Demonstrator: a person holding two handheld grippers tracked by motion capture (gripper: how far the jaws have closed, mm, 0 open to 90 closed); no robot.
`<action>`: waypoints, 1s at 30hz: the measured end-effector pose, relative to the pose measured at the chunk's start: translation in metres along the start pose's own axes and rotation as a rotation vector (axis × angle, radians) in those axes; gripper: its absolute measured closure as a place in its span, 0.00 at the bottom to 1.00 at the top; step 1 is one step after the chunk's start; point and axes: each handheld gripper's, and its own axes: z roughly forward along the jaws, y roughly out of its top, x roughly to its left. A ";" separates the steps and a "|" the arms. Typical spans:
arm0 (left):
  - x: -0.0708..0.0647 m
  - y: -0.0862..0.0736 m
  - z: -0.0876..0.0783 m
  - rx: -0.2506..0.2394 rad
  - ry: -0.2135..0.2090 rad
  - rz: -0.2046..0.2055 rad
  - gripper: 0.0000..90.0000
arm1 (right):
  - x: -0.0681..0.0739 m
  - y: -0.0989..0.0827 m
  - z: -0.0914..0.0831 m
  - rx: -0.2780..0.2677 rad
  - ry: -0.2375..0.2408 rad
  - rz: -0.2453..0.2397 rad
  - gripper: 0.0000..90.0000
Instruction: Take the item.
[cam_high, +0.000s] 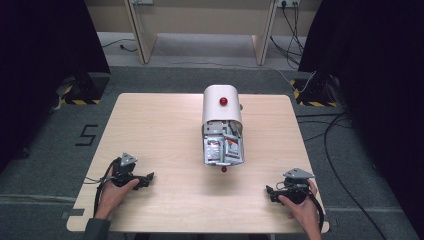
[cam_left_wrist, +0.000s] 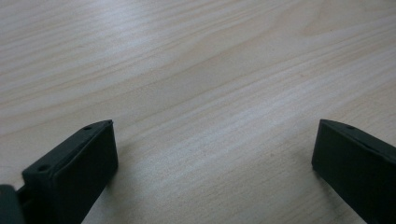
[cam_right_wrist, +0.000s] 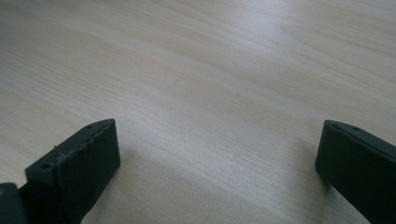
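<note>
A white rounded-top box (cam_high: 221, 102) with a red knob (cam_high: 223, 101) stands at the middle of the wooden table (cam_high: 165, 130). Its open lower part holds several white and red packets (cam_high: 222, 145). A second small red knob (cam_high: 224, 169) shows at its near end. My left gripper (cam_high: 148, 178) rests on the table at the near left, jaws wide open over bare wood (cam_left_wrist: 215, 126). My right gripper (cam_high: 270, 192) rests at the near right, also open over bare wood (cam_right_wrist: 219, 130). Both sit well apart from the box.
Black curtains hang at both sides. Cables (cam_high: 330, 145) run across the grey floor at the right. A pale desk frame (cam_high: 200, 25) stands behind the table. A "5" mark (cam_high: 87, 134) is taped on the floor at the left.
</note>
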 end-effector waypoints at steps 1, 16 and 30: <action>0.000 0.000 0.000 0.000 0.000 0.000 0.00 | 0.000 0.000 0.000 0.000 0.000 0.001 0.01; 0.000 0.000 0.000 0.000 0.000 0.000 0.00 | 0.000 0.002 -0.006 -0.044 -0.045 0.006 0.21; 0.000 0.000 0.000 0.000 0.000 0.000 0.00 | 0.024 0.025 -0.040 -0.171 -0.020 -0.037 0.23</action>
